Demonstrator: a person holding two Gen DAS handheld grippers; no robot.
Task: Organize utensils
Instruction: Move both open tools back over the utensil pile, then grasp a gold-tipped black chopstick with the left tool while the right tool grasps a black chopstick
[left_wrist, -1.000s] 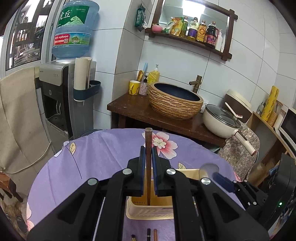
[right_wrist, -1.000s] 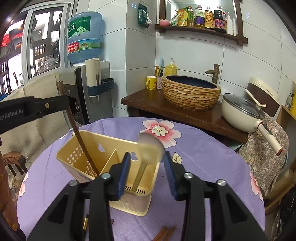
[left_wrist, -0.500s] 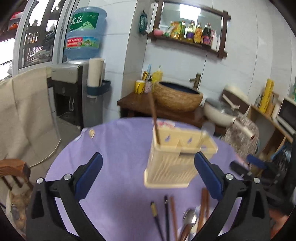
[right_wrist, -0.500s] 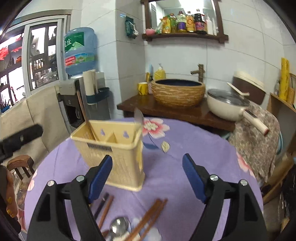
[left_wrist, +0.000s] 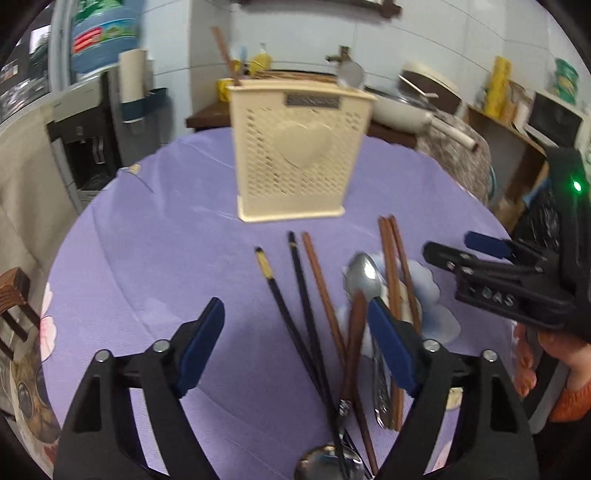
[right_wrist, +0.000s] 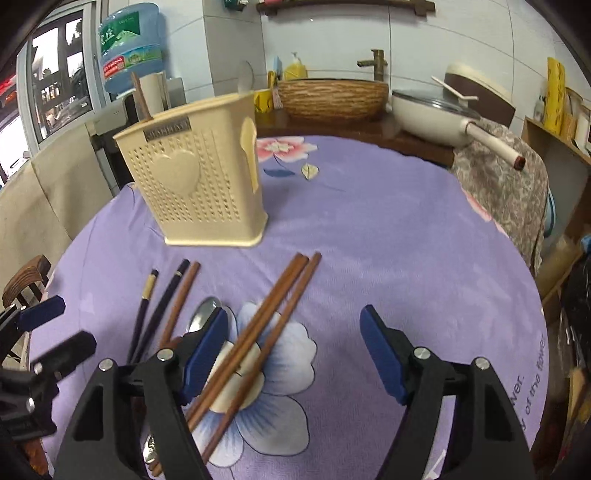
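Observation:
A cream perforated utensil holder (left_wrist: 297, 151) (right_wrist: 199, 177) stands on the purple tablecloth, with a brown chopstick (left_wrist: 223, 51) and a spoon (left_wrist: 350, 74) sticking out of it. Loose brown chopsticks (right_wrist: 273, 325) (left_wrist: 393, 266), dark chopsticks (left_wrist: 295, 295) (right_wrist: 162, 299) and a metal spoon (left_wrist: 364, 273) (right_wrist: 203, 314) lie in front of it. My left gripper (left_wrist: 295, 347) is open and empty above the dark chopsticks. My right gripper (right_wrist: 295, 354) is open and empty above the brown chopsticks; it also shows in the left wrist view (left_wrist: 480, 254).
A wooden counter behind the table carries a woven basin (right_wrist: 332, 98) and a white pan (right_wrist: 432, 110). A water dispenser (right_wrist: 129, 62) stands at the back left. A wooden chair (right_wrist: 26, 280) is by the table's left edge.
Both grippers have pulled back and down from the holder. The left let go of the brown chopstick, the right of the spoon; both now stand in the holder. Both jaws are wide open.

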